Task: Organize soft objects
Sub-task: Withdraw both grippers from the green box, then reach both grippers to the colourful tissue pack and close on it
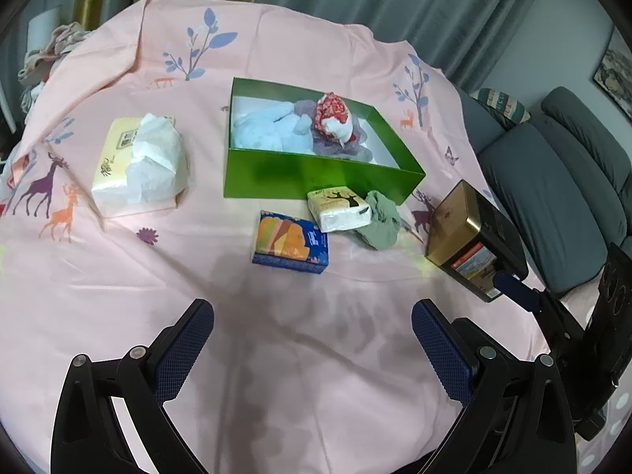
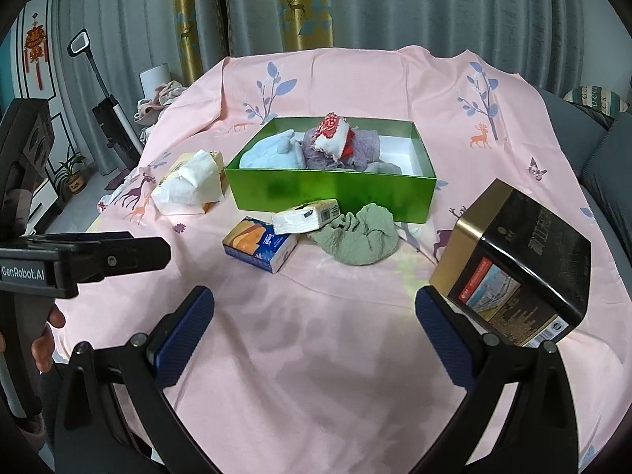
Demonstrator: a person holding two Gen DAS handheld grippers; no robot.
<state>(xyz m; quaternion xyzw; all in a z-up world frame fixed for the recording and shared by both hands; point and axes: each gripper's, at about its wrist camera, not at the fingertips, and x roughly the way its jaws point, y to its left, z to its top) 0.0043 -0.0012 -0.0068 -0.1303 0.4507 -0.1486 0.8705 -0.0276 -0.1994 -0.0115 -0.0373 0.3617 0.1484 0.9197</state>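
Table covered w/ pink cloth (image 1: 300, 355) (deer + tree print). Green box (image 1: 316, 175) sits mid-table, lid off. Inside: pale blue plush (image 1: 268, 128) on the left side, purple-grey cloth (image 1: 335, 146) beside it, red-and-white patterned item (image 1: 333, 116) lying on top of the purple-grey cloth. Right part of box floor bare white.

Outside the box, near its front wall: small white tissue pack (image 1: 339, 209) w/ tree print, tilted, touching the green-grey cloth (image 1: 379, 219) bunched to its right. Blue-orange tissue pack (image 1: 290, 243) lies just in front of the white one, flat on the cloth. Large yellow tissue pack (image 1: 138, 162), w/ white tissue bulging out the top, stands well left of the box.

Black-and-gold tin (image 2: 513, 264) stands tilted at the table's right edge, just beside the R gripper's right finger (contact: can't tell).

L gripper (image 1: 312, 339): jaws spread wide, nothing between them, hovering over bare cloth in front of the packs. R gripper (image 2: 314, 328): jaws likewise spread, empty, over bare cloth. In the right wrist view, a hand (image 2: 43, 339) shows at far left, on the handle of the L unit.

Bkgd: grey curtains, grey sofa at right.
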